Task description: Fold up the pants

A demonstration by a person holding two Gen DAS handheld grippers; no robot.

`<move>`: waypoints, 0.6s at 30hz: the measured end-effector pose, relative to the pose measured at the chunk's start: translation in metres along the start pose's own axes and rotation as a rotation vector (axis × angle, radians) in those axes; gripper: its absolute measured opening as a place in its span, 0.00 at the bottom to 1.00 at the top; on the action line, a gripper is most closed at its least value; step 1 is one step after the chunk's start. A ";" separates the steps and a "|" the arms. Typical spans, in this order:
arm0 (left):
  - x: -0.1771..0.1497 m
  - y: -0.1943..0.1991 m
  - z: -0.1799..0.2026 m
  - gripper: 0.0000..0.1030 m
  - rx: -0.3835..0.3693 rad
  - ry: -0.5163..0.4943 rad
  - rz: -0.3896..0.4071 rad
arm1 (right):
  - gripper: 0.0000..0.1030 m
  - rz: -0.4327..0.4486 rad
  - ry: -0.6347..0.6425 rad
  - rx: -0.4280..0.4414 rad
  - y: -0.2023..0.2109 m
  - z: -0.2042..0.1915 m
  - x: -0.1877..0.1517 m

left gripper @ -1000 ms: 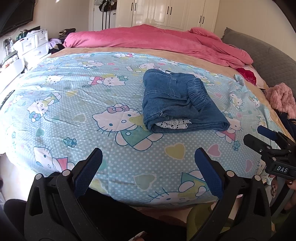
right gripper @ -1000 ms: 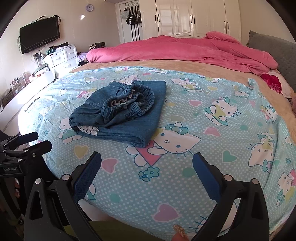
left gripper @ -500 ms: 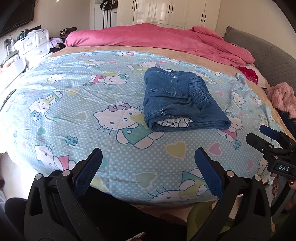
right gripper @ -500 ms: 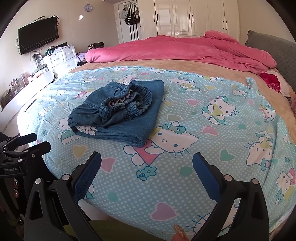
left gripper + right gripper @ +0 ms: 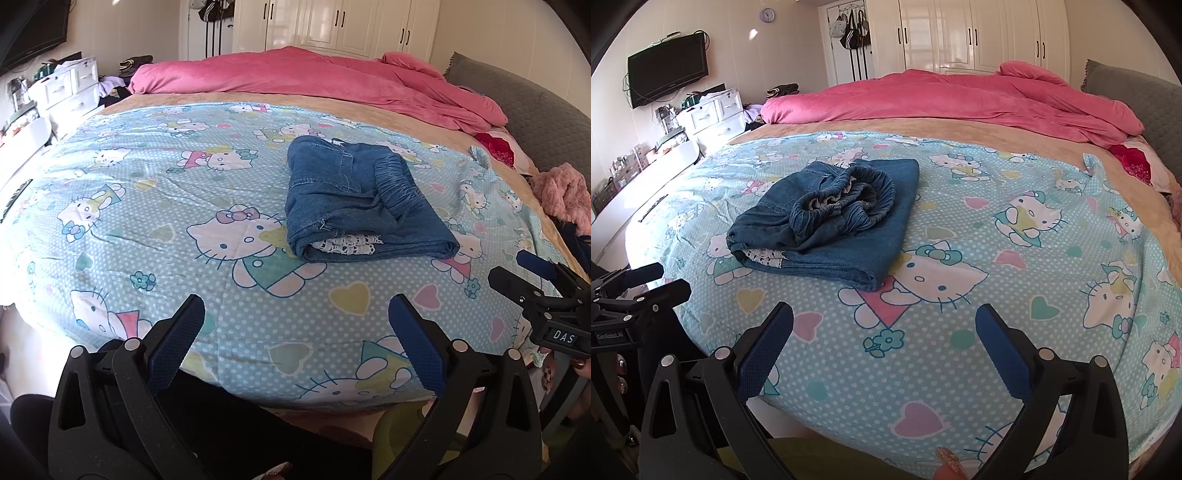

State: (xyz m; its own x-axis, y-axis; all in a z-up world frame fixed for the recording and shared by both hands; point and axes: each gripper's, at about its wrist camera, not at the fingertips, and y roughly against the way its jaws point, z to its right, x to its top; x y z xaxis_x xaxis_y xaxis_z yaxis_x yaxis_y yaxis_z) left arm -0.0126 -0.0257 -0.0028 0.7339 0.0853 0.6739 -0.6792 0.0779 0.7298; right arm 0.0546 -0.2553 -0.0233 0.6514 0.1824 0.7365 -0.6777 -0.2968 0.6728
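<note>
- left wrist view: the left hand-held gripper [image 5: 293, 334] was spread wide, empty — folded pants [image 5: 360, 206] lay on the bed [image 5: 147, 206].
- right wrist view: the right hand-held gripper [image 5: 884, 341] was likewise released; the pants [image 5: 831, 221] sat well apart.

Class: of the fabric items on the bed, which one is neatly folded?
The blue denim pants on the cartoon sheet; the pink duvet lies rumpled.

Bed [image 5: 280, 101]: tan cover, overlaid by a light-blue cartoon-cat sheet [image 5: 147, 206]. On the sheet: folded blue pants [image 5: 354, 199]. Along the far side: a bunched pink blanket [image 5: 317, 77].
</note>
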 end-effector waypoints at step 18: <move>0.001 0.000 -0.001 0.91 0.003 0.007 -0.007 | 0.96 0.001 -0.008 -0.010 0.001 0.001 -0.002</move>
State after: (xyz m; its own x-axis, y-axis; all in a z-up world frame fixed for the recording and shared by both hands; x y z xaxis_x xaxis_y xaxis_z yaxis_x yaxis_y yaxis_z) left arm -0.0118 -0.0241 -0.0021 0.7383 0.0917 0.6682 -0.6742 0.0757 0.7346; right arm 0.0529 -0.2567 -0.0243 0.6533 0.1751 0.7366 -0.6816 -0.2874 0.6729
